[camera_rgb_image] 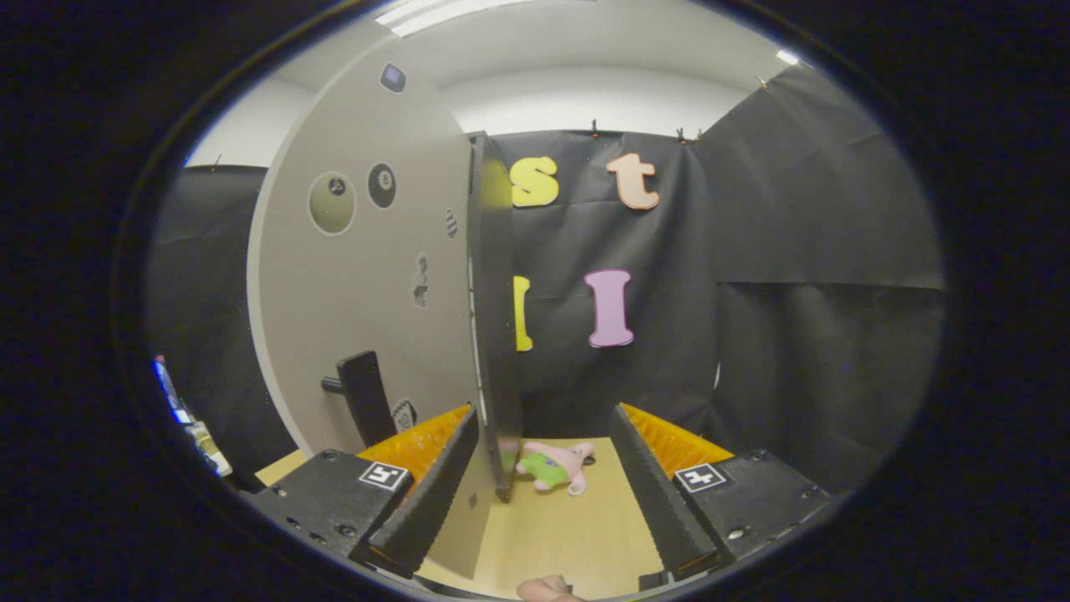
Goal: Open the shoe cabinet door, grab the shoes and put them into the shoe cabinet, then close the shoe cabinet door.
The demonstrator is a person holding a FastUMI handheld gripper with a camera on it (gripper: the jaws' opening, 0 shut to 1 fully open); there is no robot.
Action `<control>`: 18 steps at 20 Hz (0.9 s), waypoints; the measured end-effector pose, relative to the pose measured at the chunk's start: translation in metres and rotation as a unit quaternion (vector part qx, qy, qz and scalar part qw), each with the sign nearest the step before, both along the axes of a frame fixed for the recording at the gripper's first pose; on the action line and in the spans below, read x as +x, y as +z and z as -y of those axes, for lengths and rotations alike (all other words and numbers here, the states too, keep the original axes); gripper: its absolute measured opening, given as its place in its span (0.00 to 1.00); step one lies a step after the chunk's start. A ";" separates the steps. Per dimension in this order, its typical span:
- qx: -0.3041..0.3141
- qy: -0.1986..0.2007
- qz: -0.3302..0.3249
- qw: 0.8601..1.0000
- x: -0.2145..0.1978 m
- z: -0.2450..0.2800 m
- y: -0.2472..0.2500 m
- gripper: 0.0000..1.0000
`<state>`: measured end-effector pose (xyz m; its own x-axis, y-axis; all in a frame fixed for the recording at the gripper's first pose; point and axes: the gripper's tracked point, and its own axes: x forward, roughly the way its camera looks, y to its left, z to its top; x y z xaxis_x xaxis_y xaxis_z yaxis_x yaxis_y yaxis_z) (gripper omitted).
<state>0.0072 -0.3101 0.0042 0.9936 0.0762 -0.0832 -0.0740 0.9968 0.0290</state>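
The shoe cabinet door point(368, 284), a tall grey panel with small stickers and a black handle point(361, 405), stands swung out toward me. Its thin front edge point(493, 334) points at me and runs down between my fingers, close to the left one. My gripper point(545, 414) is open; neither finger presses on the door. On the wooden tabletop point(577, 535), just past the door's lower corner and between the fingers, lies a small pink and green plush item point(556, 466). I cannot tell whether it is a shoe.
Black cloth walls close the booth behind and to the right. A few small coloured objects point(188, 418) sit left of the door. A person's fingertip point(547, 589) shows below the gripper.
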 end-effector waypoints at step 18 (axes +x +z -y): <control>-0.023 0.047 -0.004 0.999 0.008 -0.161 0.002 0.95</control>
<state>0.0150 -0.1486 0.0065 0.9816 0.1646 -0.0973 -0.1669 0.9858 -0.0161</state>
